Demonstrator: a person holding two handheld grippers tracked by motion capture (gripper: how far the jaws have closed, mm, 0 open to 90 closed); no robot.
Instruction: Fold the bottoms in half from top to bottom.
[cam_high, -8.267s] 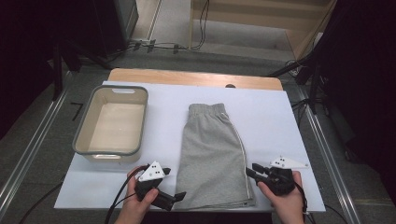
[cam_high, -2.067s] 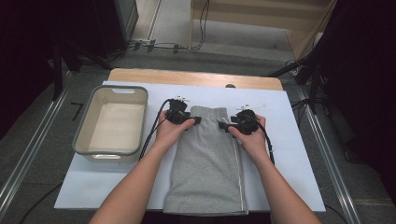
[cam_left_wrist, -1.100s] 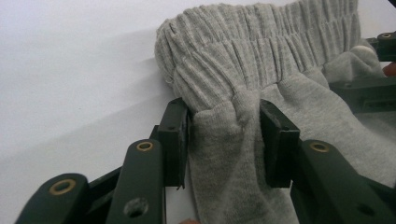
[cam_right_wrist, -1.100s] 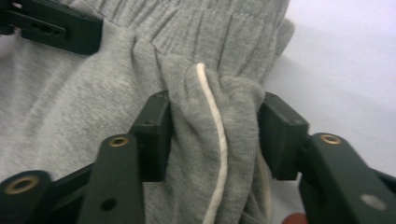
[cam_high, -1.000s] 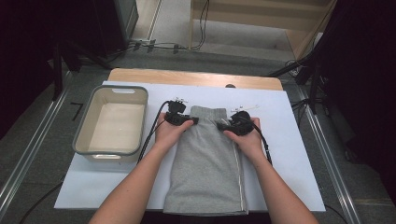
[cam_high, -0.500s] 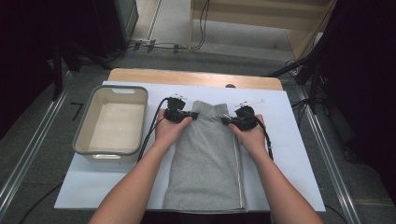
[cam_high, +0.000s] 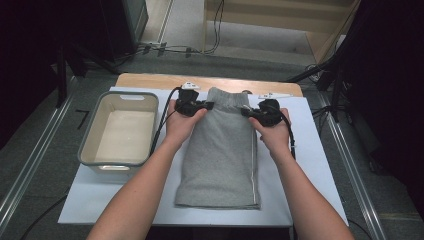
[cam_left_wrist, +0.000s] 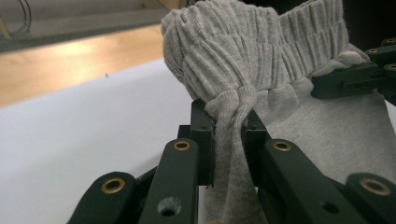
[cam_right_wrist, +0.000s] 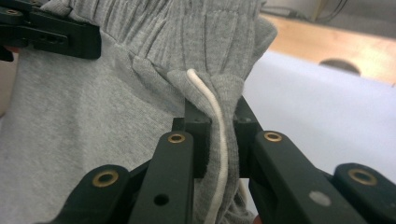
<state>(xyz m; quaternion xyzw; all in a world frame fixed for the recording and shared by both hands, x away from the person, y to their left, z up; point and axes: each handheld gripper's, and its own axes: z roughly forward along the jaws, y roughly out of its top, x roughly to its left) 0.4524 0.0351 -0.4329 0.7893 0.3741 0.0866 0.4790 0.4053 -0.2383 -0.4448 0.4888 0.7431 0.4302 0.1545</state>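
While the tub (cam_high: 120, 131) sits empty, left tool (cam_high: 209, 105) and right tool (cam_high: 246, 113) each pinch the shorts' (cam_high: 222, 155) waistband; fabric hides their tips.

No legible text, label, brand, number or sign anywhere.

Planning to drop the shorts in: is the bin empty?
Empty: the bin shows only its bare pale floor; the shorts lie beside it.
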